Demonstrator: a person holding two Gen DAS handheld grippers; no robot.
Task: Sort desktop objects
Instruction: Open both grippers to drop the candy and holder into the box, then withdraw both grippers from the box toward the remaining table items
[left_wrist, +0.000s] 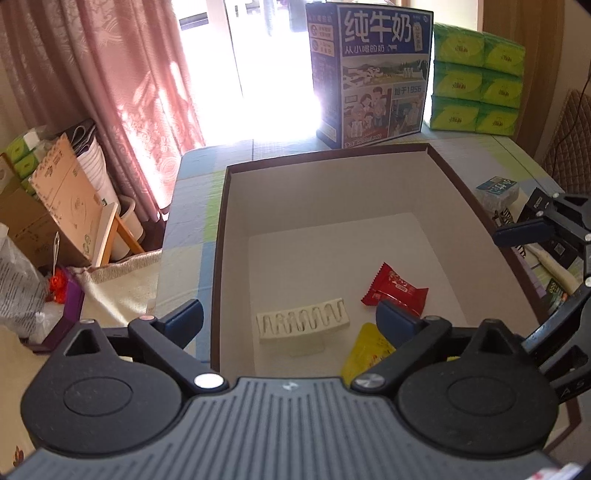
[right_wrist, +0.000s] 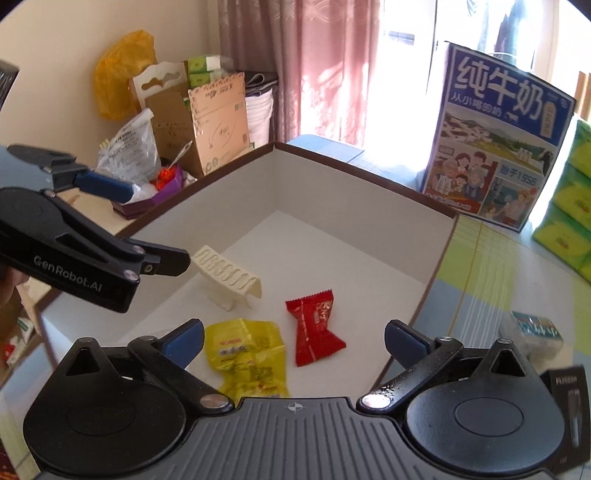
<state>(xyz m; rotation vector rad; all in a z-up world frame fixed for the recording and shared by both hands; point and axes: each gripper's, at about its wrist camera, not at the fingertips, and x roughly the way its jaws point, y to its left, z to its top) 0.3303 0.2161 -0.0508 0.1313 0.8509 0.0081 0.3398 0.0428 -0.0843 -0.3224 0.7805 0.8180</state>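
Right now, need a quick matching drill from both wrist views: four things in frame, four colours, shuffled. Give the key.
Things:
1. snack packet
2. candy wrapper
3. slotted rack
4. milk carton box

Colours:
A. cream white
B. blue
C. yellow
D. red

Pairs: 1-C, 2-D, 3-A, 4-B

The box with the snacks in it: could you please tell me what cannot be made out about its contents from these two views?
- Yellow packet: left wrist view, lower part hidden by the left gripper; right wrist view, print too blurred to read.
- Red packet: label too small to read in both views.
- Box: near wall hidden behind the gripper bodies in both views.
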